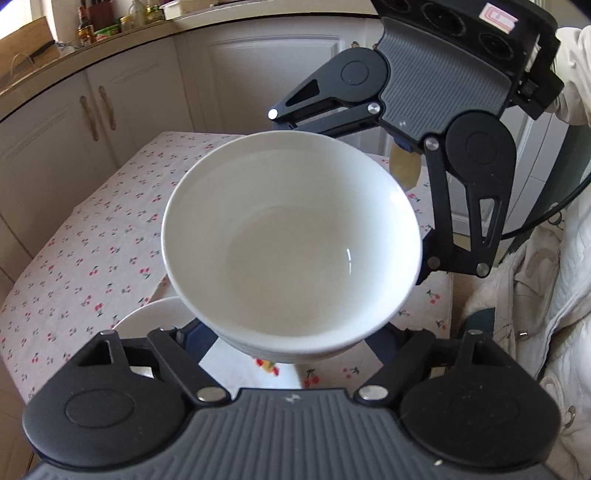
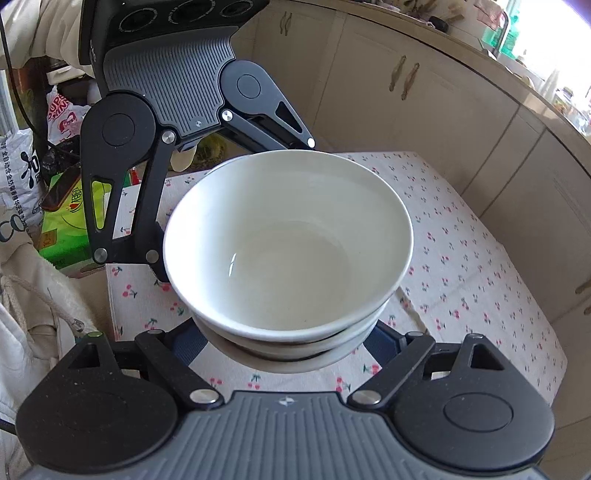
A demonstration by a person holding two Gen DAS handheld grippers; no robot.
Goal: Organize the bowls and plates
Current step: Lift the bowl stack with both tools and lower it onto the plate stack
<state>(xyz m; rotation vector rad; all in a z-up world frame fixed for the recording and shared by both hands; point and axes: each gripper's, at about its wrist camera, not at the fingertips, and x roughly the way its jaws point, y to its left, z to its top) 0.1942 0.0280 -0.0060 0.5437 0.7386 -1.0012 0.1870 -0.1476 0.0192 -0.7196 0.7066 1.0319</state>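
Observation:
A nested stack of white bowls hangs in the air above the table, its top bowl empty. My left gripper comes in from the near side in the left wrist view, its fingers reaching under the stack's lower wall, shut on it. My right gripper clamps the opposite side in the same way. Each gripper shows at the far rim in the other's view. All fingertips are hidden by the bowls. A white plate lies on the table below, at the left.
The table wears a cherry-print cloth. Cream cabinets stand behind it, with bottles on the counter above. A person's white jacket is at the table's end. Bags and a green box sit beside it.

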